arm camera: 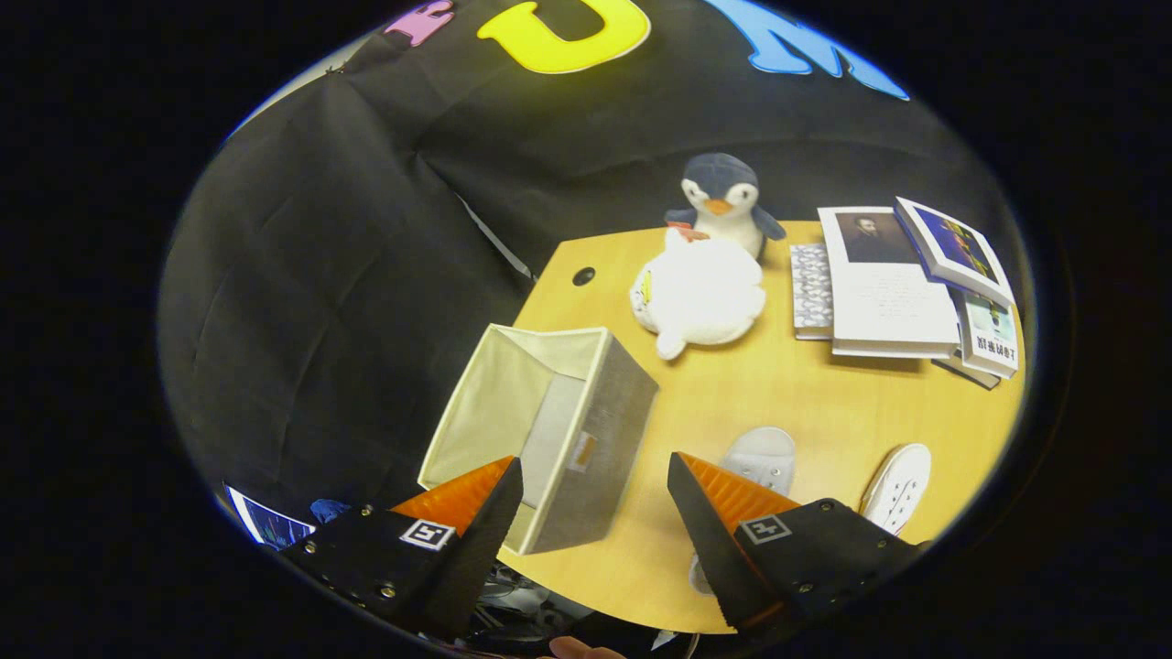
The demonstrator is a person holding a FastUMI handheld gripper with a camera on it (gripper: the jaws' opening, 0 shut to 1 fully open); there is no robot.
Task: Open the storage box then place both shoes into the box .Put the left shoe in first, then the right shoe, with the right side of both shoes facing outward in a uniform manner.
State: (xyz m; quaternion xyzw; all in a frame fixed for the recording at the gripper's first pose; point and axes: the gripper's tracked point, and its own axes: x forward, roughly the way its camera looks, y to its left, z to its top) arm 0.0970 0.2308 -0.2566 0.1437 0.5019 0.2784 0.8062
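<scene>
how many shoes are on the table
2. One white shoe lies just beyond the right finger of the open tongs, partly hidden by it; the other shoe lies farther right, near the table edge.

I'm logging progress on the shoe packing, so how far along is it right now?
Done: the storage box stands open on the table, nothing visible inside. In hand: nothing; the gripper hangs open above the box's near edge. Left: both white shoes, one by the fingers and the other beyond it, lie on the table.

Table [778, 384]: box [549, 430], 2 shoes [765, 458], toys [700, 293], books [888, 288].
</scene>
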